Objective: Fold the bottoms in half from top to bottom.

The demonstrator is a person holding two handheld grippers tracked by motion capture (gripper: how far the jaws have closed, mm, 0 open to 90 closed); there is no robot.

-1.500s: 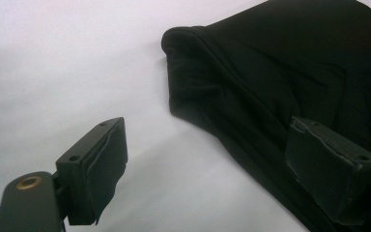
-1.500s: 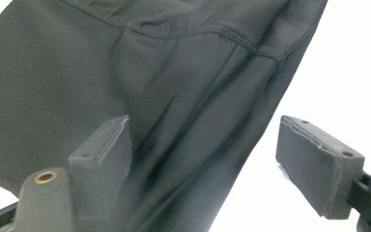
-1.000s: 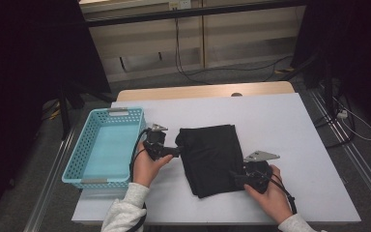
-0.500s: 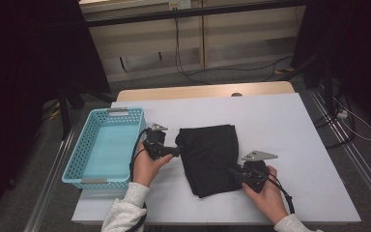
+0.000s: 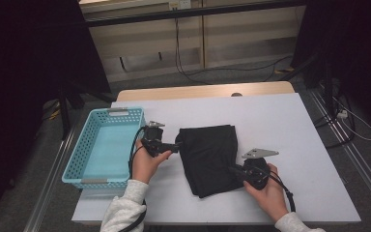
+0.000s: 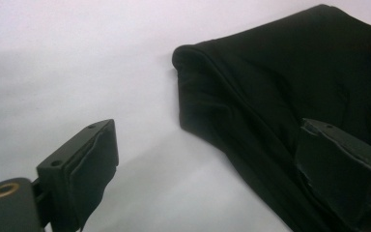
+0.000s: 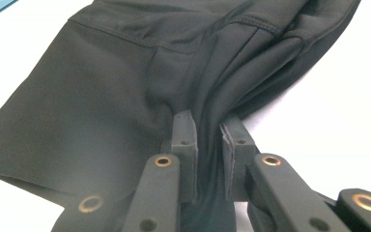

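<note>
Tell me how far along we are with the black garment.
The black garment lies folded on the table. In hand: the right gripper has just been closing and pinches a fold, while the left gripper stands open at the edge. Left, probably: moving it to the blue basket.

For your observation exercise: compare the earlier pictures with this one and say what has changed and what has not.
The right gripper has just been closing its jaws and now pinches a fold at the near right edge of the black cloth. The left gripper has opened a little further, its jaws wide at the cloth's left edge, not gripping. Both hands, the cloth, and the basket stayed where they were.
</note>
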